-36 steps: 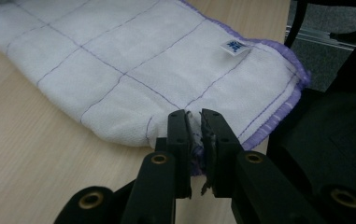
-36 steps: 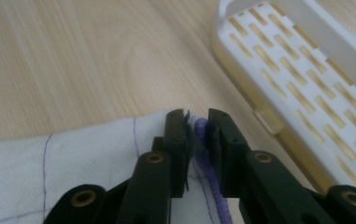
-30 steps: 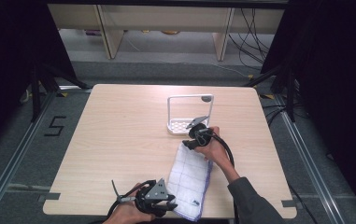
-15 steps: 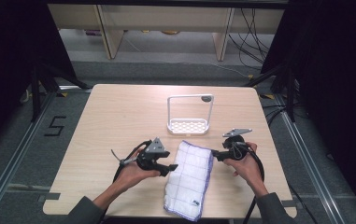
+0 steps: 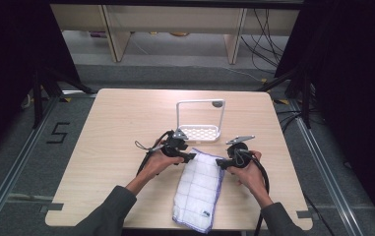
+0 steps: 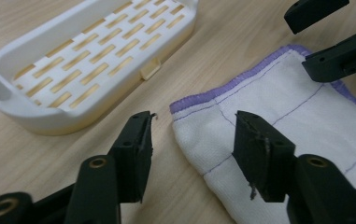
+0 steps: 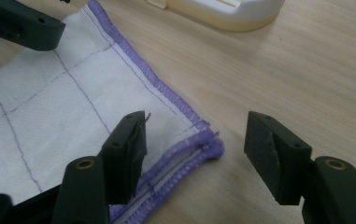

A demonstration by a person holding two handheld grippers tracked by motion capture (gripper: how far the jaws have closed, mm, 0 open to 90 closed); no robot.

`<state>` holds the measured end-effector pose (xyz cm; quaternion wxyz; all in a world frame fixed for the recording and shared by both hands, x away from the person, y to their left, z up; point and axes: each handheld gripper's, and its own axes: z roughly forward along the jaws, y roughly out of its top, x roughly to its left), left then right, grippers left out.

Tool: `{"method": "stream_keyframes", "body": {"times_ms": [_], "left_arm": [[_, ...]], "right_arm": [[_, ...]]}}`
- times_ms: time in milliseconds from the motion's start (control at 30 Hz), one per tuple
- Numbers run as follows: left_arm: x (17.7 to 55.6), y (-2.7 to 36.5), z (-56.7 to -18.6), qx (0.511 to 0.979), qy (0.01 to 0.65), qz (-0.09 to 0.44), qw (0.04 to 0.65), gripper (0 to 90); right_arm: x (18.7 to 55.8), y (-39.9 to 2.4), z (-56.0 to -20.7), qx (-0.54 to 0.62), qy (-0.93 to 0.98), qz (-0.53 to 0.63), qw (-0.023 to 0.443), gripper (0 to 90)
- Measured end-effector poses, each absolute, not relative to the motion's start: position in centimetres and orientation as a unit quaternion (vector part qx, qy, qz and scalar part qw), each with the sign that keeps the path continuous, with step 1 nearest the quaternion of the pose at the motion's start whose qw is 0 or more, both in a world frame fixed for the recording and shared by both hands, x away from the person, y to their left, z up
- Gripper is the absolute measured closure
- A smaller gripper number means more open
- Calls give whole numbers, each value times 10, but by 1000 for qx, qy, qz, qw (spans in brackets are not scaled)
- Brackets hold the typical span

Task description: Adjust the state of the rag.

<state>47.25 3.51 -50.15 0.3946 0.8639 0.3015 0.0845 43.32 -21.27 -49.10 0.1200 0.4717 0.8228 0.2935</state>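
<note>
Grippers: two; cloth [image 5: 198, 187]: one.

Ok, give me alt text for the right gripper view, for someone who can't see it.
The right gripper, jaws open, straddles the purple-hemmed corner of a white cloth lying flat on the wooden table. The left gripper's black jaw shows at top left, and a white tray's edge at the top.

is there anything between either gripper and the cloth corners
Nothing visible. The left gripper is open around the cloth's near corner, the right gripper open around the other far corner. The rack sits beyond the cloth, off the jaws' path.
</note>
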Motion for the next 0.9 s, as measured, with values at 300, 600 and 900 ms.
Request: {"method": "stream_keyframes", "body": {"times_ms": [300, 600, 900], "left_arm": [[468, 34, -505, 883, 252, 115, 378, 839], [468, 49, -506, 873, 271, 113, 390, 774], [469, 45, -510, 869, 283, 110, 391, 740]], "right_arm": [[447, -207, -494, 439, 843, 285, 121, 671], [461, -192, -489, 435, 844, 283, 134, 527], [466, -196, -495, 443, 842, 281, 131, 512]]}}
